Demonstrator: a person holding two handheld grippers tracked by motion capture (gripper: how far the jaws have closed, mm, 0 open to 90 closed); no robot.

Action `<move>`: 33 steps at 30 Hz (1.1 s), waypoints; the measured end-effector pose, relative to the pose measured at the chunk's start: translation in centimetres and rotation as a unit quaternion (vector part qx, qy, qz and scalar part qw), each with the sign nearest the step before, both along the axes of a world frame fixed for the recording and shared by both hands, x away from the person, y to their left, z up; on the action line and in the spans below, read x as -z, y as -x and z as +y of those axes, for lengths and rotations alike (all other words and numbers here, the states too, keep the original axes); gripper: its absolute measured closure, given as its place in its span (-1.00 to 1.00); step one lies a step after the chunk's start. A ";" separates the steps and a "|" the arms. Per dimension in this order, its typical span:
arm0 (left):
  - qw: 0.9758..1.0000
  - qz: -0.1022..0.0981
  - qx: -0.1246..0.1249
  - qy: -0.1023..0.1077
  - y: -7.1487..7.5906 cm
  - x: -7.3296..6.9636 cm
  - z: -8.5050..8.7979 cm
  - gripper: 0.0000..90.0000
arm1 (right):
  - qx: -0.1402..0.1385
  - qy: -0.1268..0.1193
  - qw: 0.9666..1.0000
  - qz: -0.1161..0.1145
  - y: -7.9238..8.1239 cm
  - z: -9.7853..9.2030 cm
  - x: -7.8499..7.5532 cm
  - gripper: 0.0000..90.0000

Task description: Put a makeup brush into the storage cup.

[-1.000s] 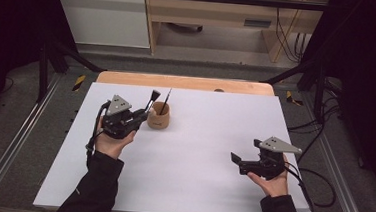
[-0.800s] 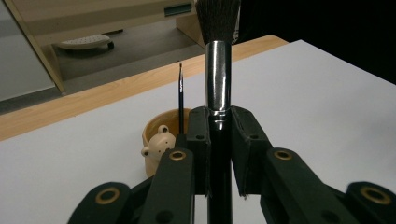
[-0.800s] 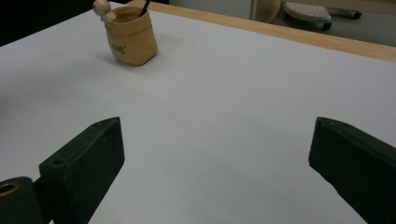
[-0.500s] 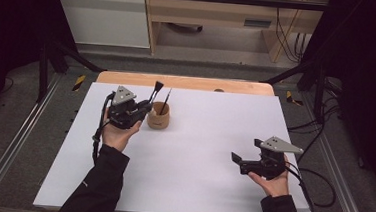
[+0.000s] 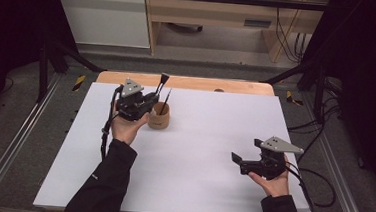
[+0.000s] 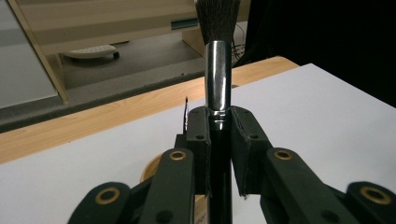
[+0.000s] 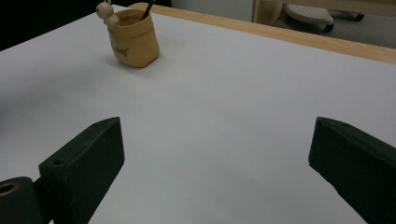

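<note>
Brush (image 6: 217, 70): upright, bristles up, at 1 o'clock off the left hand, by the holder's rim; likely being pocketed.
Left gripper (image 5: 149, 99): jaws clamped on the handle.
Holder (image 5: 159, 116): tan cup, one thin brush (image 5: 165, 100) inside.
Right gripper (image 5: 236, 159): 4 o'clock, jaws apart, idle.
Table (image 5: 203, 152): white.

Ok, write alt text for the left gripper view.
The left gripper is shut on the dark handle of a makeup brush, held upright with its black bristles at the top edge. Behind the jaws lie a tan cup, the white table and its wooden edge.
</note>
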State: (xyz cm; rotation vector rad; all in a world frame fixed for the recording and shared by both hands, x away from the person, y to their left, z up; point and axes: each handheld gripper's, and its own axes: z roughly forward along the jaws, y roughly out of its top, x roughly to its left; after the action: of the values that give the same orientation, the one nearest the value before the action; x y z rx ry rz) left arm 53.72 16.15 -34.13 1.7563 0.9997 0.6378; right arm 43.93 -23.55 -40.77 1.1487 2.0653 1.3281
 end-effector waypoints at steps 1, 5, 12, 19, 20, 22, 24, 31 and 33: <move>1.000 -0.001 -0.001 0.001 -0.2 0.0 -0.1 0.74 | 0.000 0.000 1.000 0.000 0.0 0.0 0.0 -0.91; 1.000 -0.007 -0.005 0.000 -0.7 -0.3 -0.4 0.73 | 0.000 0.002 1.000 0.000 0.0 0.0 0.0 -0.91; 1.000 -0.012 -0.009 -0.006 -1.7 -0.4 -1.1 0.73 | 0.000 0.002 1.000 0.000 0.0 0.0 0.0 -0.91; 1.000 -0.012 -0.017 -0.006 -3.0 0.0 -1.6 0.74 | 0.001 -0.001 1.000 -0.001 0.0 -0.1 -0.1 -0.91; 1.000 -0.013 -0.019 -0.004 -3.1 0.0 -1.7 0.74 | 0.001 -0.002 1.000 0.000 0.0 -0.1 -0.1 -0.91; 1.000 -0.011 -0.020 -0.004 -3.4 0.2 -1.7 0.73 | 0.001 -0.002 1.000 -0.001 0.0 -0.1 -0.1 -0.91; 1.000 -0.011 -0.024 -0.006 -3.6 0.3 -1.9 0.74 | 0.001 -0.002 1.000 -0.002 0.0 -0.2 -0.1 -0.91; 0.999 -0.012 -0.031 -0.006 -4.5 0.6 -2.2 0.74 | 0.001 -0.002 1.000 -0.002 0.0 -0.2 -0.1 -0.91; 0.999 -0.011 -0.035 -0.006 -4.8 0.7 -2.3 0.73 | 0.001 -0.001 1.000 -0.001 0.0 -0.2 -0.1 -0.91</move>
State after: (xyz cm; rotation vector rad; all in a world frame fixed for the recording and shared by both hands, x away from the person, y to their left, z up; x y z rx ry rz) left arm 58.56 13.85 -34.85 1.7277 1.0485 0.7070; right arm 43.93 -23.72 -40.68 1.1493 2.0611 1.3311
